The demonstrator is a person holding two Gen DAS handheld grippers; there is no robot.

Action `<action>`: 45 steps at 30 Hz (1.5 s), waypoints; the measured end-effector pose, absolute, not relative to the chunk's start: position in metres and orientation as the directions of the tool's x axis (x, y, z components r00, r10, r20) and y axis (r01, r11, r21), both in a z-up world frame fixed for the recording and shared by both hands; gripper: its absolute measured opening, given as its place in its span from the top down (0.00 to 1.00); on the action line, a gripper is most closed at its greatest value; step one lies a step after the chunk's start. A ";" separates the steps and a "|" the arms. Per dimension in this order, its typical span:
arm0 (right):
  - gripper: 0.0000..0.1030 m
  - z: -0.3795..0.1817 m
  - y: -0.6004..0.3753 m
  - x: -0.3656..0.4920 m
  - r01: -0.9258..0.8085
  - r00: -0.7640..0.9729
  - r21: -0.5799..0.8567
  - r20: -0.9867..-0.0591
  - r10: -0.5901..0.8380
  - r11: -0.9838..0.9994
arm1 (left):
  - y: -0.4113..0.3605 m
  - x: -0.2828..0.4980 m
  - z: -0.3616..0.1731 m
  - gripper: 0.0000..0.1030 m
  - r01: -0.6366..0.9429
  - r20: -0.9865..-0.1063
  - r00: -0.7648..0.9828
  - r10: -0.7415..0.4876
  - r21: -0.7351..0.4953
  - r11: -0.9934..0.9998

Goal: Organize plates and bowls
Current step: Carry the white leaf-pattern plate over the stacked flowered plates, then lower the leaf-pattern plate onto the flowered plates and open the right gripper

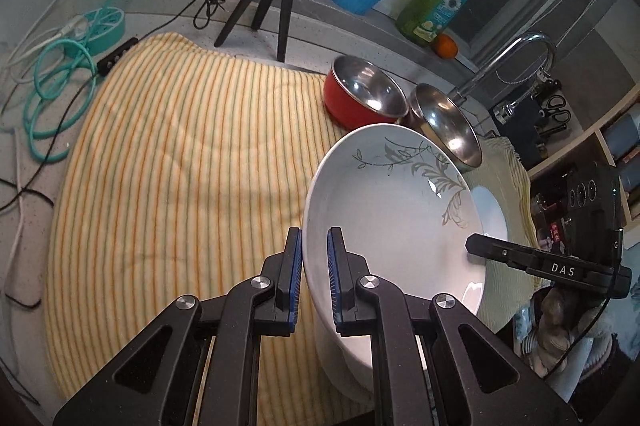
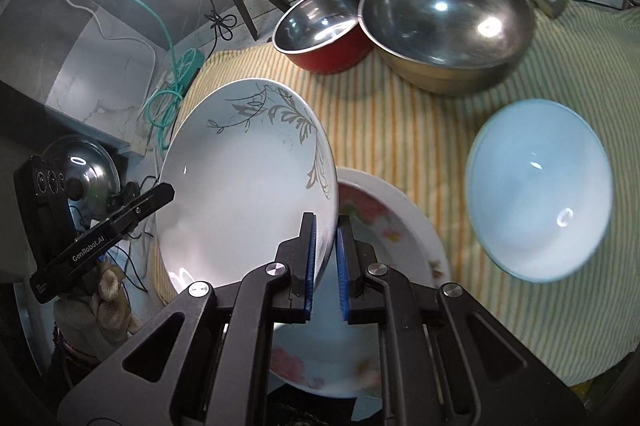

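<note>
Left gripper (image 1: 314,280): fingers pinch the near rim of the white plate with a grey leaf pattern (image 1: 392,201) — one pad each side, plate lifted and tilted.
Room left of the fingers: bare yellow striped towel (image 1: 180,165) on the worktop, open for setting down.
Right gripper (image 2: 325,256): fingers nip the same plate's opposite rim, likely sharing the load.
Beneath: white plate with pink flowers (image 2: 372,222), just under the raised rim — probably the stack.
Right of the fingers: pale blue bowl (image 2: 540,189), apart.
Beyond: red steel-lined bowl (image 2: 320,33) touching the large steel bowl (image 2: 448,21).

White plate (image 2: 248,177) showing grey leaf sprays

Pink flowers are dotting another plate (image 2: 384,222); yellow stripes are running across the towel (image 1: 180,145).
</note>
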State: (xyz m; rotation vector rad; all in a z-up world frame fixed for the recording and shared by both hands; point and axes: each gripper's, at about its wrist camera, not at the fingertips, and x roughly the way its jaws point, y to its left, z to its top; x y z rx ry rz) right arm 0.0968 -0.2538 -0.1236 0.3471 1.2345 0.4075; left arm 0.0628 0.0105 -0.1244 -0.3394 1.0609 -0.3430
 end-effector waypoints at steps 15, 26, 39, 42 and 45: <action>0.91 -0.144 -0.290 0.063 -0.082 0.244 0.460 -0.851 0.465 0.884 | -0.025 0.025 -0.139 0.90 0.107 -0.816 0.384 -0.432 -0.425 0.899; 0.91 -0.152 -0.295 0.051 -0.071 0.229 0.449 -0.862 0.453 0.891 | -0.033 0.020 -0.146 0.90 0.123 -0.838 0.355 -0.414 -0.397 0.909; 0.89 -0.151 -0.289 0.050 -0.110 0.228 0.388 -0.886 0.403 0.915 | -0.038 0.022 -0.154 0.90 0.122 -0.855 0.329 -0.400 -0.382 0.916; 0.88 -0.151 -0.287 0.051 -0.125 0.231 0.368 -0.892 0.388 0.921 | -0.039 0.022 -0.155 0.90 0.124 -0.855 0.330 -0.400 -0.381 0.916; 0.84 -0.150 -0.281 0.051 -0.149 0.231 0.341 -0.901 0.368 0.928 | -0.039 0.023 -0.154 0.90 0.124 -0.856 0.329 -0.398 -0.379 0.917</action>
